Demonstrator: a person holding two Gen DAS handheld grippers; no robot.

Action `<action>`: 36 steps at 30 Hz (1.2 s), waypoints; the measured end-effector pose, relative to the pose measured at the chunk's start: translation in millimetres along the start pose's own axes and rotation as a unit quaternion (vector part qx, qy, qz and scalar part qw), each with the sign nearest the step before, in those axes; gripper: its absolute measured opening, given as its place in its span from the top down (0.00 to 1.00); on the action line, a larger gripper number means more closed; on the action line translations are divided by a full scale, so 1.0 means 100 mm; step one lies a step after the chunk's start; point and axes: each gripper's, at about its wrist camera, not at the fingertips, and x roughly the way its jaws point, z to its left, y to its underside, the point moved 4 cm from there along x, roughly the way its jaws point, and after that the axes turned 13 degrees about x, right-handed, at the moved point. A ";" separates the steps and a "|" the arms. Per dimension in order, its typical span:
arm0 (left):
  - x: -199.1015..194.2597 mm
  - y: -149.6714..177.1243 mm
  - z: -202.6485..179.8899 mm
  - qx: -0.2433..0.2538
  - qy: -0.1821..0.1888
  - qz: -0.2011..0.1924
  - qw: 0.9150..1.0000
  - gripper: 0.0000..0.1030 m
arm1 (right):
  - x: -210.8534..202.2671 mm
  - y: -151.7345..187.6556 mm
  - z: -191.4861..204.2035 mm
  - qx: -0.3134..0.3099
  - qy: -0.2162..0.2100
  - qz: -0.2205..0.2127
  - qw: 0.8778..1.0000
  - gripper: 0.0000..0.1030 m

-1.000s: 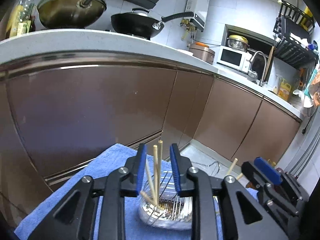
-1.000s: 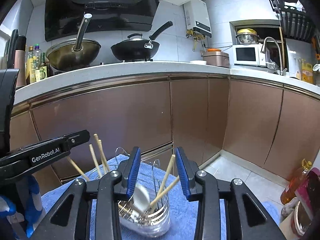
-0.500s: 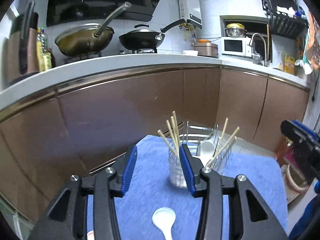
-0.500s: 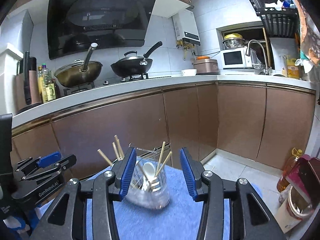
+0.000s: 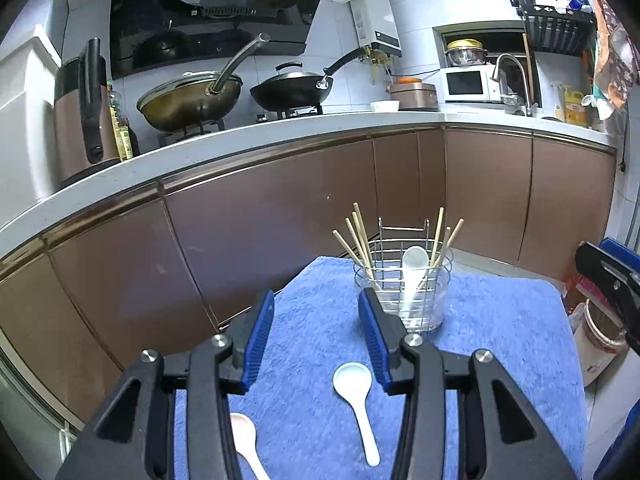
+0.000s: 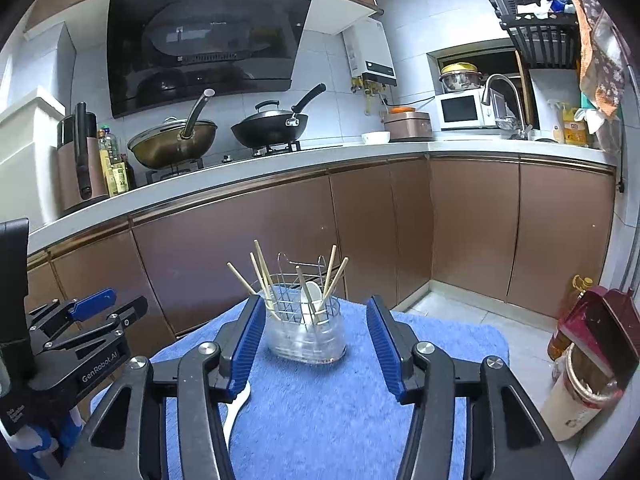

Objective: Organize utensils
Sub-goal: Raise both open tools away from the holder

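Note:
A clear utensil holder with a wire insert stands on the blue towel; it holds several wooden chopsticks and a white spoon. A white spoon lies on the towel in front of it, and a pinkish spoon lies at the lower left. My left gripper is open and empty, short of the holder. My right gripper is open and empty, with the holder just beyond its fingers. A white spoon handle shows under its left finger.
Brown cabinet fronts and a white countertop with two woks stand behind the towel. A bin and a bottle sit on the floor to the right. The other gripper shows at the left in the right wrist view.
Both grippers have pulled back and up from the holder. The spoons on the towel have come into the left wrist view. Both stay open and empty.

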 end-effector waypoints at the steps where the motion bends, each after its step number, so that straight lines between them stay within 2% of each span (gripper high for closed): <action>1: -0.04 0.01 0.00 0.001 -0.002 -0.001 1.000 0.59 | -0.04 0.01 0.00 0.001 0.000 -0.001 1.000 0.50; 6: -0.19 0.06 0.02 0.002 -0.003 -0.004 1.000 0.56 | -0.17 0.05 0.01 0.005 0.001 -0.001 1.000 0.48; 19: -0.41 0.17 0.10 0.001 -0.007 -0.008 1.000 0.55 | -0.40 0.08 0.04 0.013 0.001 -0.007 1.000 0.45; 24: -0.43 0.22 0.15 0.001 -0.014 -0.005 1.000 0.50 | -0.43 0.12 0.05 0.015 0.002 -0.005 1.000 0.44; 36: -0.37 0.35 0.33 -0.007 -0.027 0.006 1.000 0.50 | -0.36 0.17 0.11 0.013 0.003 0.007 1.000 0.42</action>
